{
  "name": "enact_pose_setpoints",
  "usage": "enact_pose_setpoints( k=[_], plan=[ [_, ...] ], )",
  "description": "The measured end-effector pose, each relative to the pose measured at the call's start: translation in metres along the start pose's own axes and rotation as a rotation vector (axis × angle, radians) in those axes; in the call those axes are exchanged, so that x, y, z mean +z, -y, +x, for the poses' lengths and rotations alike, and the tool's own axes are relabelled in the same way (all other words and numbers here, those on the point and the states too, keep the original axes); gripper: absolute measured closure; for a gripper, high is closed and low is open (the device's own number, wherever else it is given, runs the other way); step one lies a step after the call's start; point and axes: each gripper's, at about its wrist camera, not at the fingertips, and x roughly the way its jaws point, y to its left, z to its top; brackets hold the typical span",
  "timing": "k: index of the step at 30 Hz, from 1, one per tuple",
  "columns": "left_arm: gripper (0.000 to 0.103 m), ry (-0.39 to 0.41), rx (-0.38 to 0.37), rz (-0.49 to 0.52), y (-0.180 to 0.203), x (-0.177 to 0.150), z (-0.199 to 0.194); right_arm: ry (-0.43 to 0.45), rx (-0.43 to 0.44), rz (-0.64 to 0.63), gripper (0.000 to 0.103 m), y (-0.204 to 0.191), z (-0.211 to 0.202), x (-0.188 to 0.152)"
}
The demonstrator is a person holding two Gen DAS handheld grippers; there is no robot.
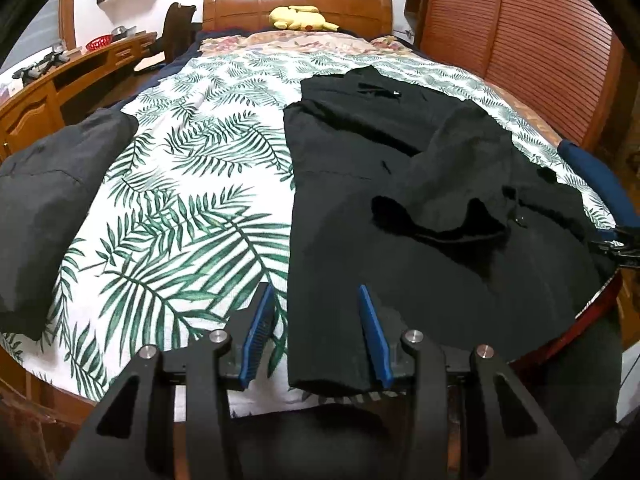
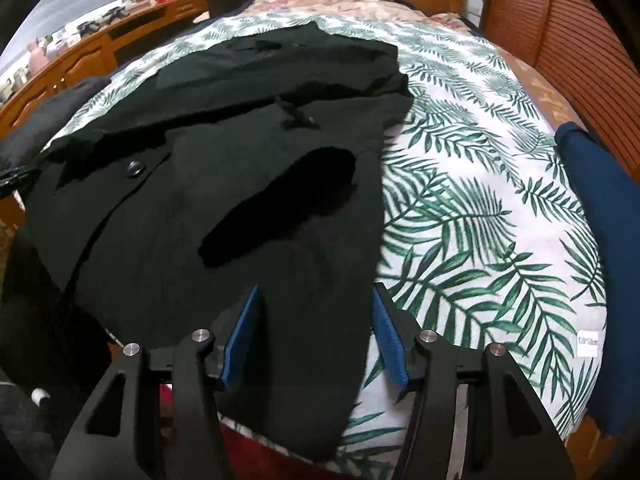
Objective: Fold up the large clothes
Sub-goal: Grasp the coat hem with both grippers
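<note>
Left wrist view: my left gripper sits at the bottom centre, blue pads spread wide, nothing between them but cloth below. It straddles the left edge of the black coat, one pad over the leaf-print bedspread, the other over the coat. Coat fills the right half of the frame, laid flat on the bed, one sleeve folded across the body. A folded dark garment lies at the left edge, well apart from the coat. Yellow plush toy at the headboard, top centre.

Right wrist view: my right gripper bottom centre, pads wide apart, gripping nothing. It straddles the coat's lower right edge. Coat covers the left and centre, a button visible centre left. Bedspread bare on the right; blue cloth at the far right edge.
</note>
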Motion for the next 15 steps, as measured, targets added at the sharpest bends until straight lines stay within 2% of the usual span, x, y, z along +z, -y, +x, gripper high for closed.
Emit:
enact_pose_setpoints(
  k=[5, 11, 15],
  plan=[
    [0.06, 0.006, -0.004, -0.014, -0.001, -0.004, -0.002, -0.013, 0.001, -0.024, 0.046, -0.008, 0.001, -0.006],
    [0.085, 0.001, -0.04, -0.014, -0.001, -0.009, -0.009, -0.019, 0.007, -0.017, 0.046, -0.011, 0.001, -0.012],
    [0.095, 0.006, -0.033, -0.001, 0.003, -0.008, -0.013, -0.035, 0.027, -0.034, 0.047, -0.018, 0.001, -0.01]
  ],
)
